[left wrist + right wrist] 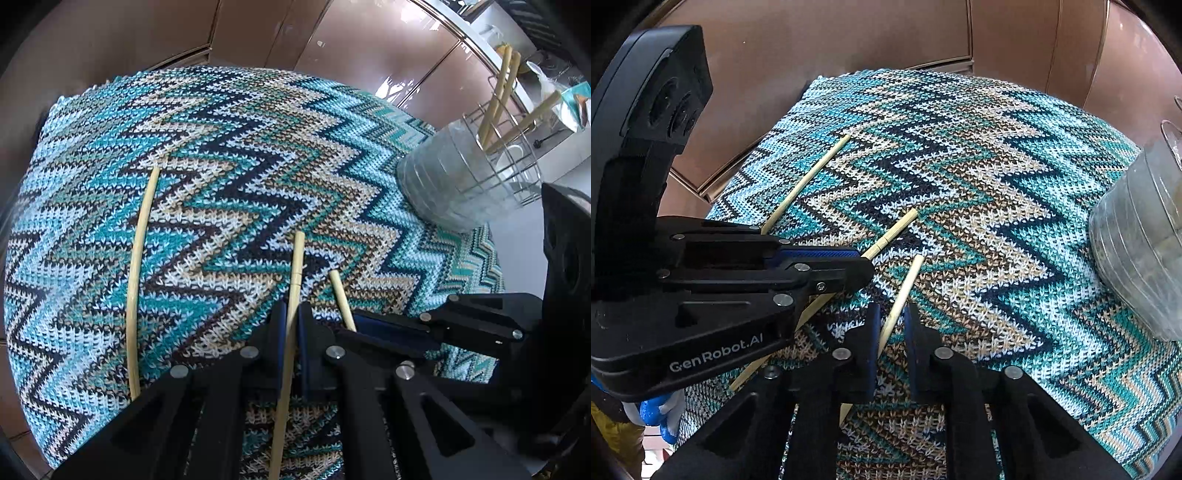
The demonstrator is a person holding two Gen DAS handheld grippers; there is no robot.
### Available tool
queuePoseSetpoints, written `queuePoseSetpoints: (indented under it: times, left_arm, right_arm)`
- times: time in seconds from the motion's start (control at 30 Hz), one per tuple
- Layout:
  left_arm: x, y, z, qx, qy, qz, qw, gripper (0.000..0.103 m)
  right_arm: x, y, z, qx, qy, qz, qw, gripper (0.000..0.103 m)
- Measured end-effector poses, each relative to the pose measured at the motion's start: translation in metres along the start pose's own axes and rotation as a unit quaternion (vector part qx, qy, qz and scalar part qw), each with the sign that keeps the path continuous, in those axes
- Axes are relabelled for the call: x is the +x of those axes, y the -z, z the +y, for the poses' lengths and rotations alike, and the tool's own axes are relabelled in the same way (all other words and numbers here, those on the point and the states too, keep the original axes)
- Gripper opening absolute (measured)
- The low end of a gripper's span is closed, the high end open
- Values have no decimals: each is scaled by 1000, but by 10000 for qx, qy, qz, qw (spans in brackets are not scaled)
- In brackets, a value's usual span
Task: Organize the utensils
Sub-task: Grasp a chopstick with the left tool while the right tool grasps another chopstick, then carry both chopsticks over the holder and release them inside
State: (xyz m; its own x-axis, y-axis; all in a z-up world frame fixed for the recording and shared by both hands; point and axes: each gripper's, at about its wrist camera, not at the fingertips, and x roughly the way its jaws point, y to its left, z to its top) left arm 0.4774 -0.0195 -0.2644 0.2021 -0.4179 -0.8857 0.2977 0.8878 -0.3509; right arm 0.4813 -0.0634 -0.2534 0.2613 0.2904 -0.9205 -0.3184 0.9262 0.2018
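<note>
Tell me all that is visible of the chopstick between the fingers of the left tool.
The chopstick is a pale, slender stick that looks like bamboo or wood, with a grooved ring a little below its squared far end. It lies on the zigzag knitted mat, pointing away from the camera. The left tool is shut on it about midway along, one pad pressing each side; the rest runs back beneath the tool. It lies apart from the neighbouring chopstick.

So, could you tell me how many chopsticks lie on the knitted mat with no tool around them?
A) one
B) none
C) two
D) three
A: only the far chopstick lies free on the knitted mat; the left tool straddles the middle chopstick and the right tool straddles the third chopstick.
</note>
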Motion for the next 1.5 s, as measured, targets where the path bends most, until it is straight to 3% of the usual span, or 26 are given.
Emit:
queuePoseSetpoints:
  times: [0.2,0.43,0.67,0.93,1.07,1.3,1.5]
  left_arm:
    - [-1,6,-15,-38,-108,-167,9998,5]
    - [-40,26,-30,-43,-126,-861,9962,5]
    - [-106,52,-50,70,-289,-1617,9864,5]
    - [-173,93,-68,86,-261,-2299,9728,5]
    - [-211,119,-82,113,-200,-2694,9627,5]
    - [-274,158,-113,300,44,-3543,9347,5]
    - [-301,162,-139,488,291,-4000,9148,5]
  right_arm:
    - [-17,10,-19,465,-498,-315,9972,5]
    - [-63,33,-23,833,-1118,-1111,9840,5]
    - [-126,71,-10,789,-1219,-1950,9700,5]
    - [-195,120,7,697,-1063,-2483,9603,5]
    - [-233,145,18,636,-939,-2786,9537,5]
    - [-294,177,44,374,-625,-3357,9391,5]
    - [-334,186,47,198,-273,-3846,9225,5]
